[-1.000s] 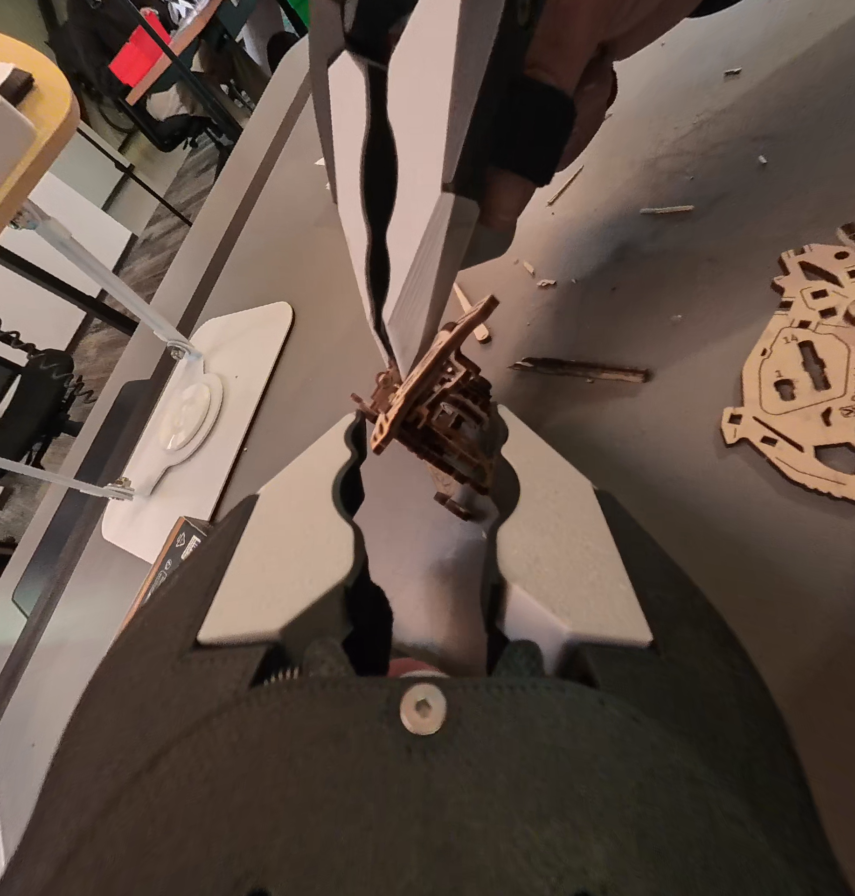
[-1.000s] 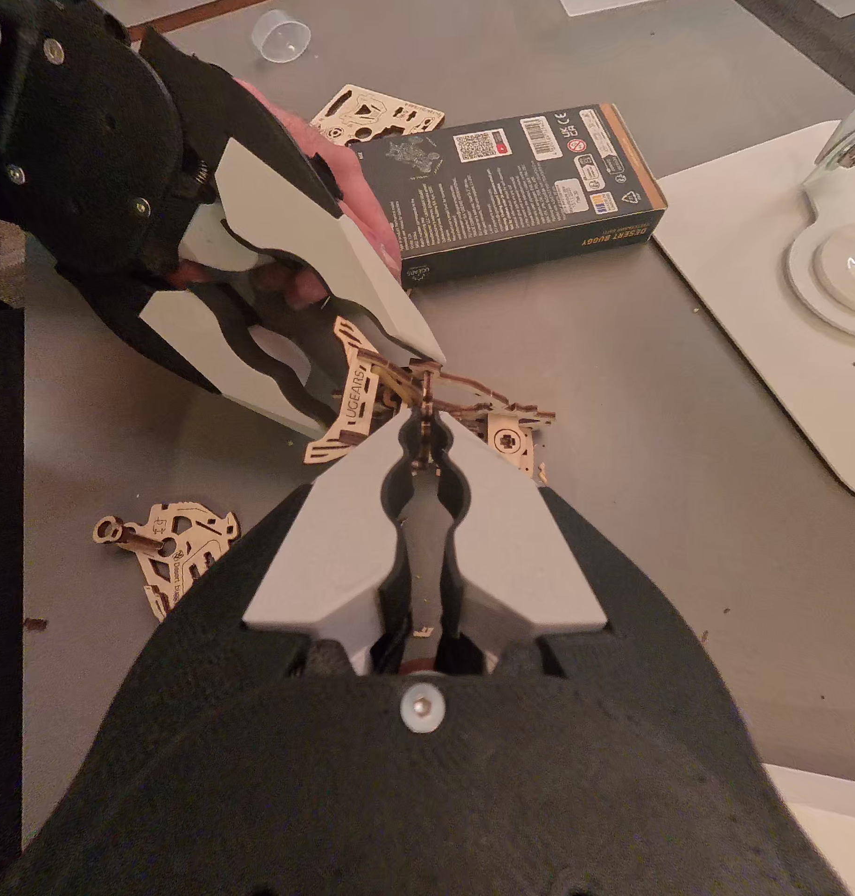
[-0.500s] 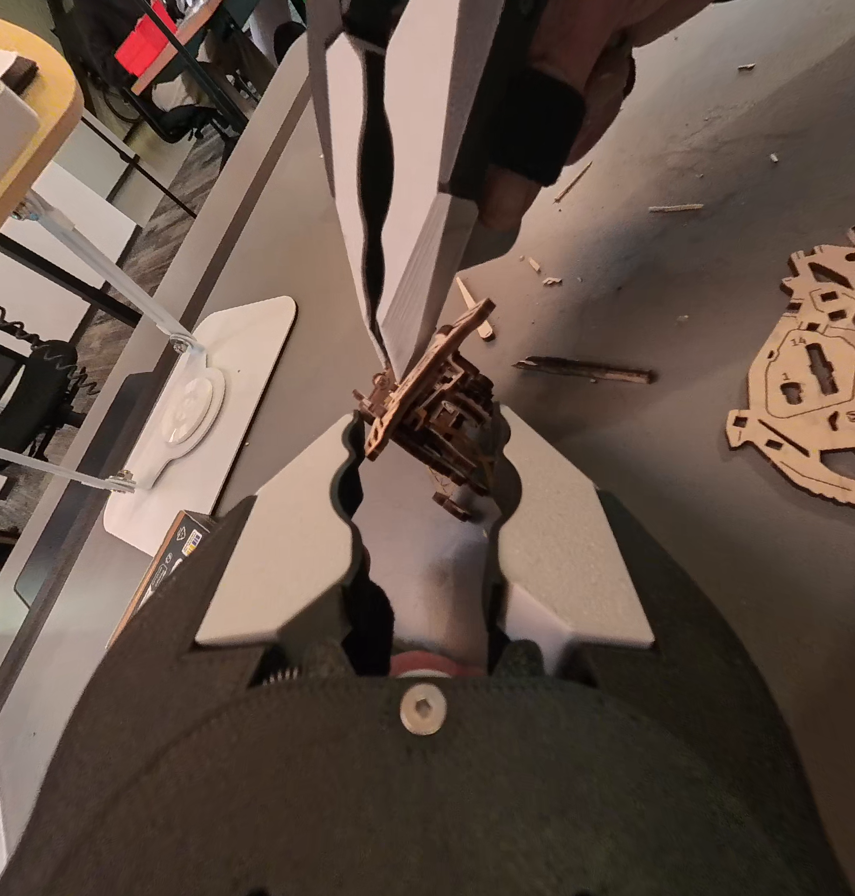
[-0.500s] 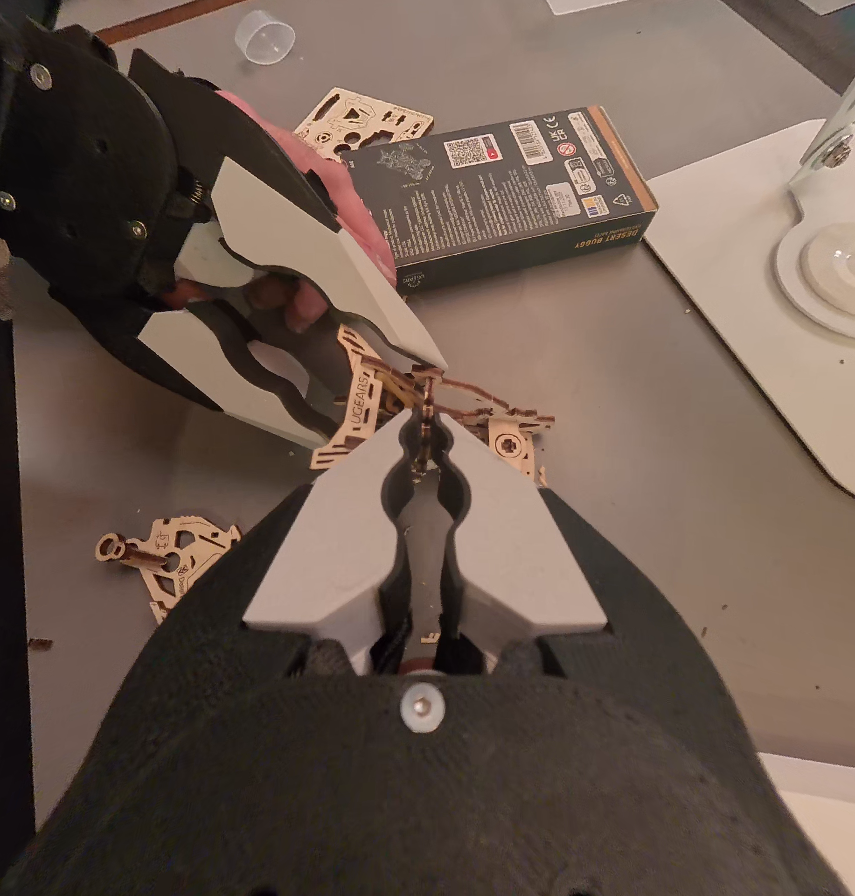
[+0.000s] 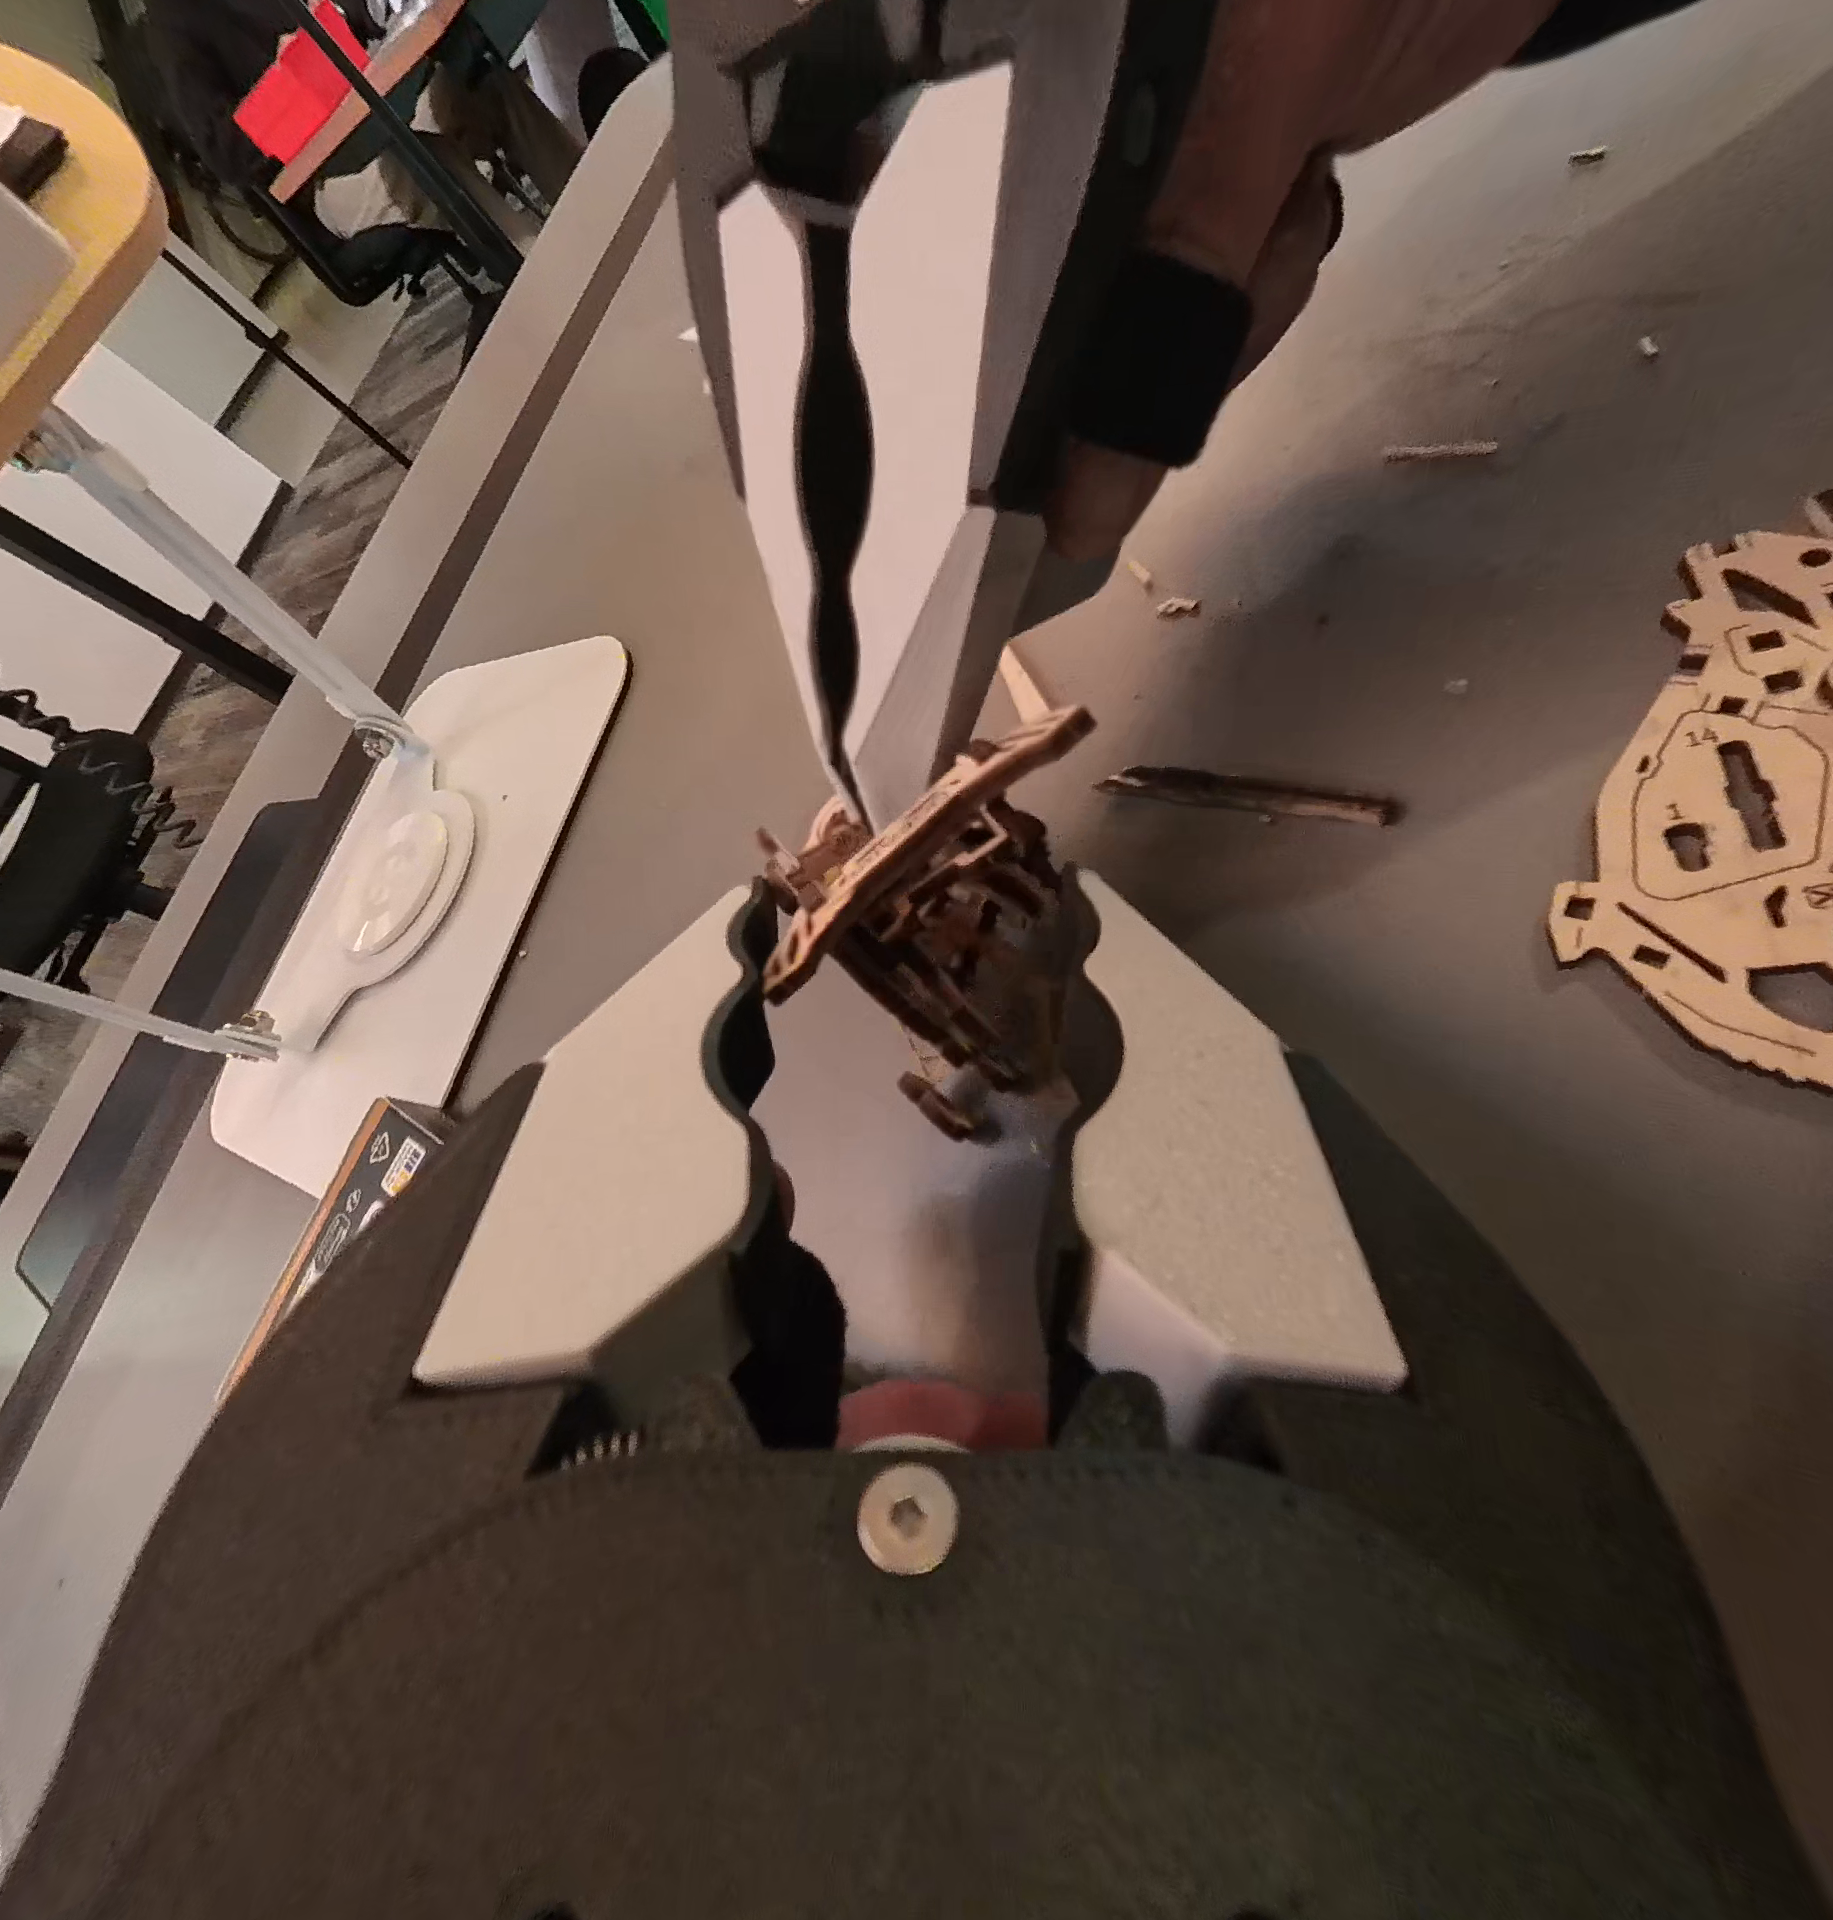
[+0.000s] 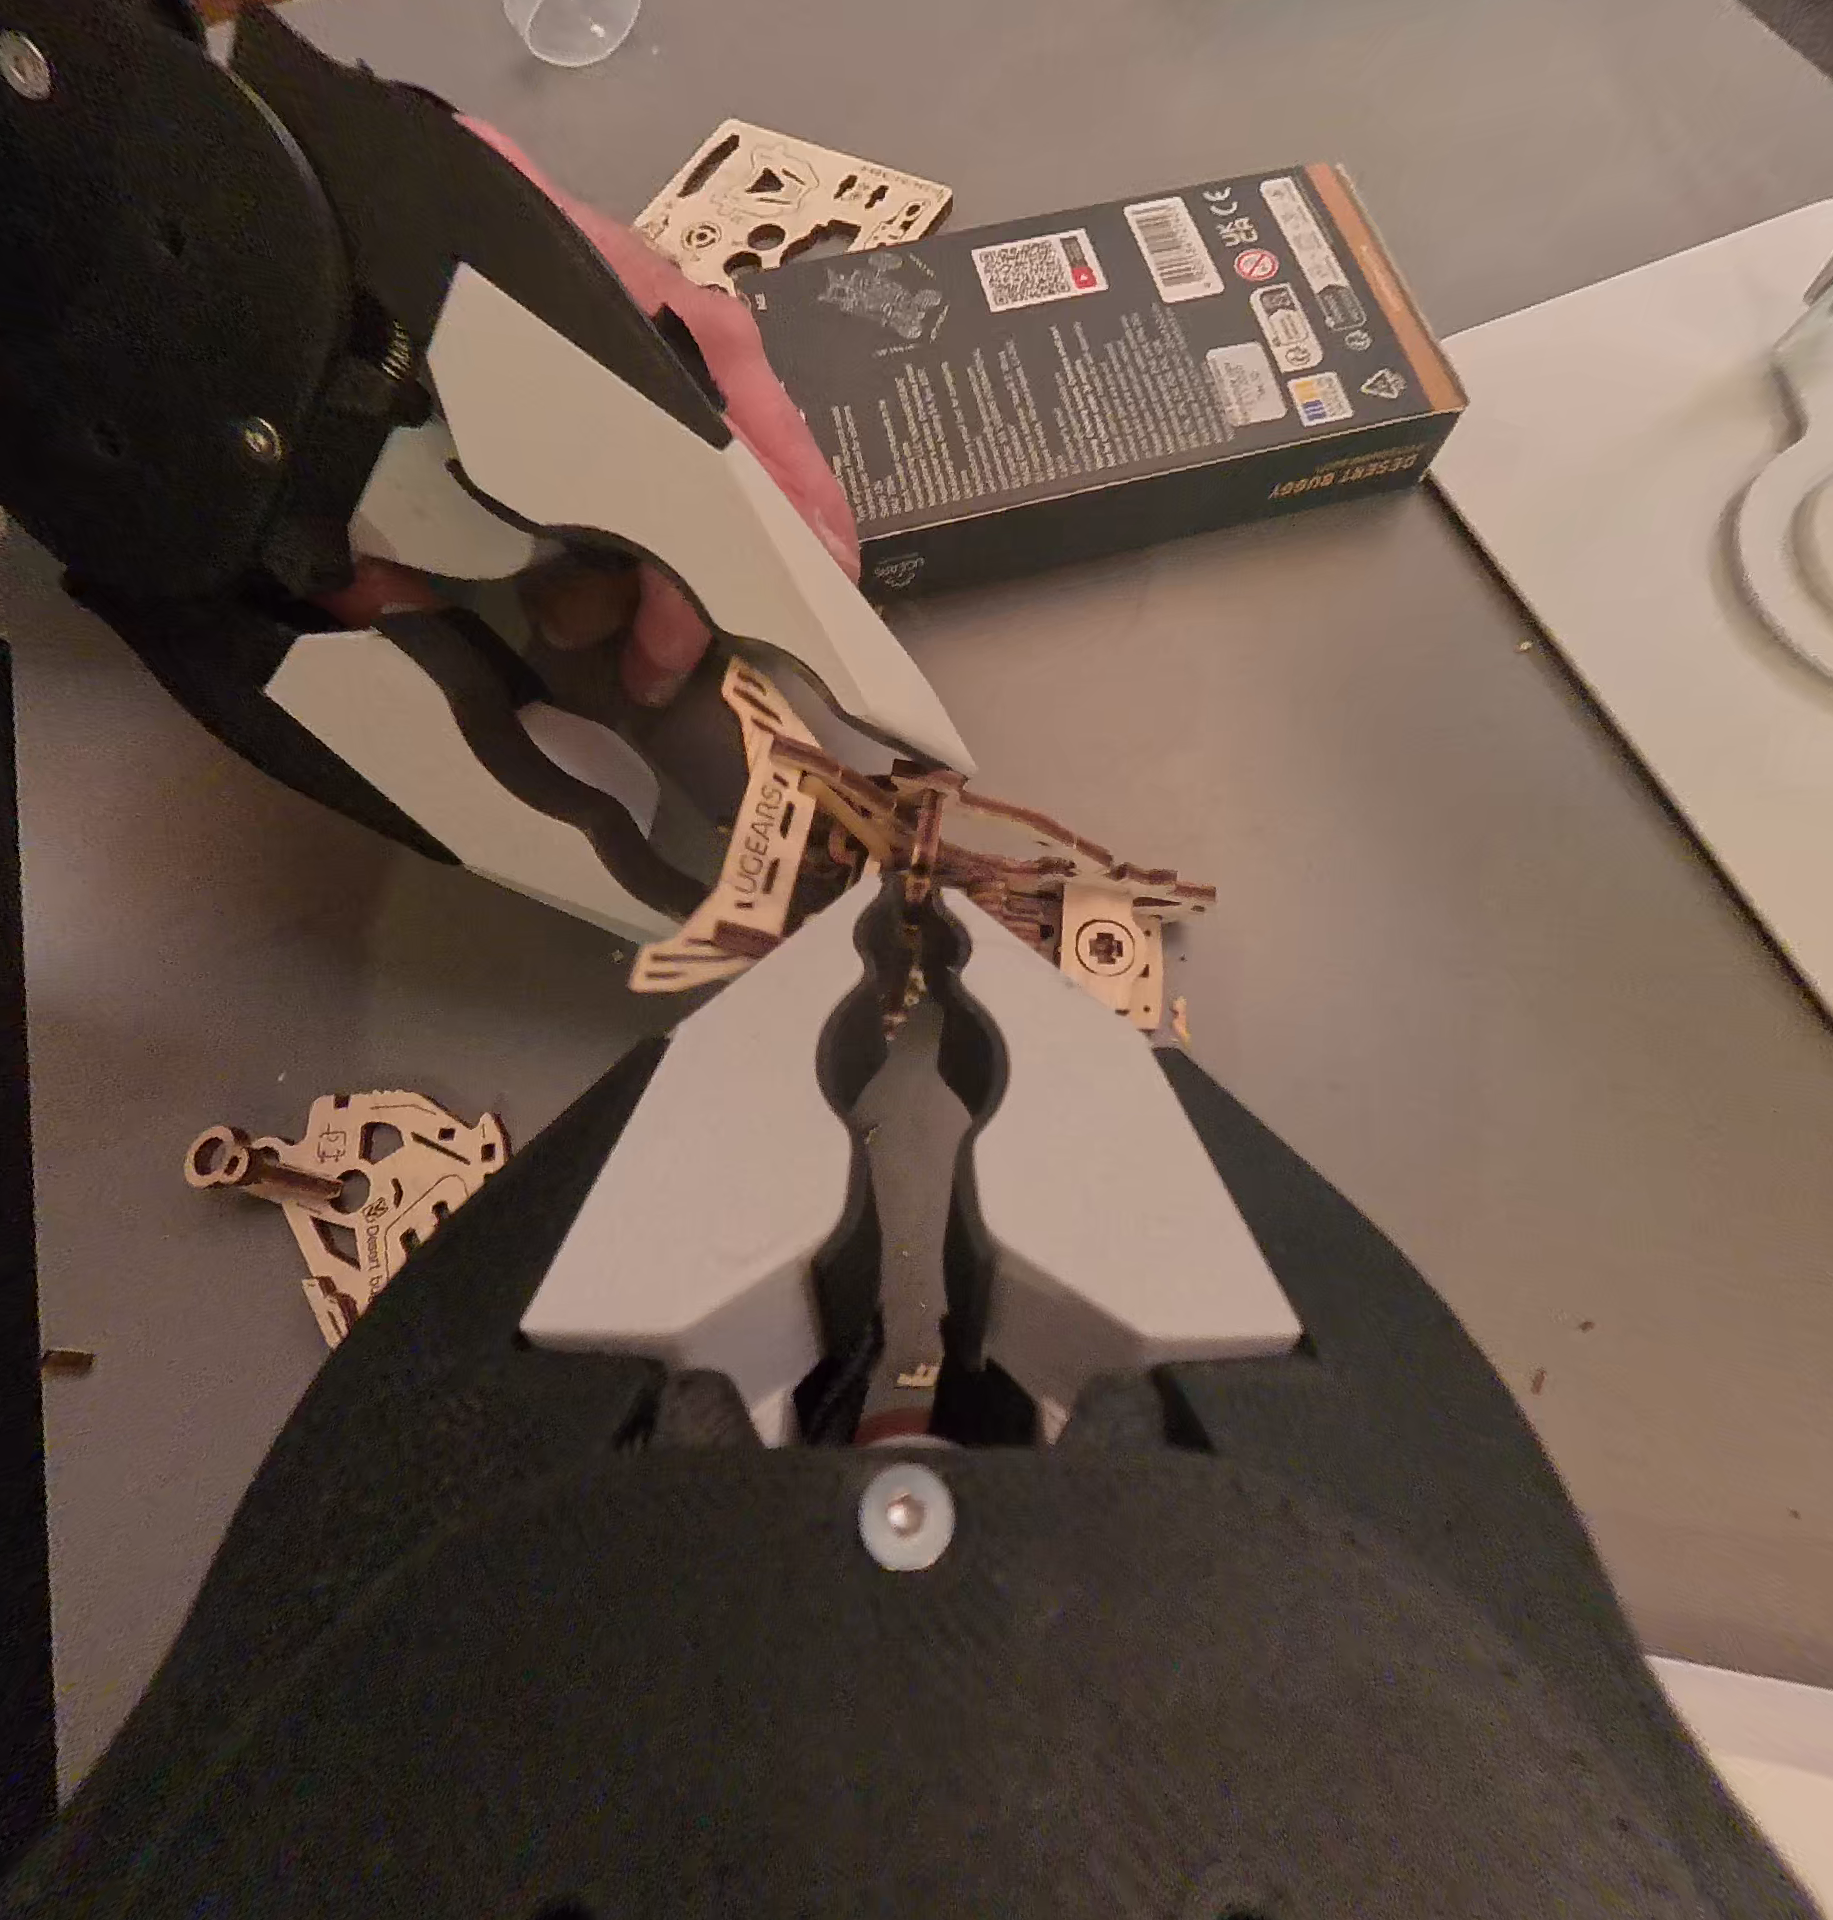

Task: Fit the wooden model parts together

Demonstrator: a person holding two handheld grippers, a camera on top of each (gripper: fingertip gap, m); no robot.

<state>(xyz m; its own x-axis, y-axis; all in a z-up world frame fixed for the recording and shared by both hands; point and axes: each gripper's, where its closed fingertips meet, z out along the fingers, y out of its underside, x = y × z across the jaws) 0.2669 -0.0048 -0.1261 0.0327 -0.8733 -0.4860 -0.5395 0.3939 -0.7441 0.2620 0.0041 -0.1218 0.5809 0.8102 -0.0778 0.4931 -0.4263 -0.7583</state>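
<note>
Item: wooden model (image 6: 922,862), partly assembled; several laser-cut plates and inner pieces already slotted into one body, held clear of the grey surface (image 6: 1307,831).

Holders: left hand-held gripper (image 5: 917,914), jaws part open, spanning the model's body with both tips against it. Right hand-held gripper (image 6: 907,899), jaws nearly closed, pinching a thin upright wooden piece at the model's top edge; whether that piece was fully seated could not be told.

Progress, as judged: main body built, one small part apparently being pressed home, more fitting likely left.

Remaining stock: cut-out sheet (image 5: 1722,852) lying well to one side with some parts still in it; a second sheet (image 6: 798,208) beyond the dark box (image 6: 1099,374); a smaller fragment with a key-like peg (image 6: 340,1195) near the right hand-held gripper.

Debris: wood slivers scattered over the surface.
</note>
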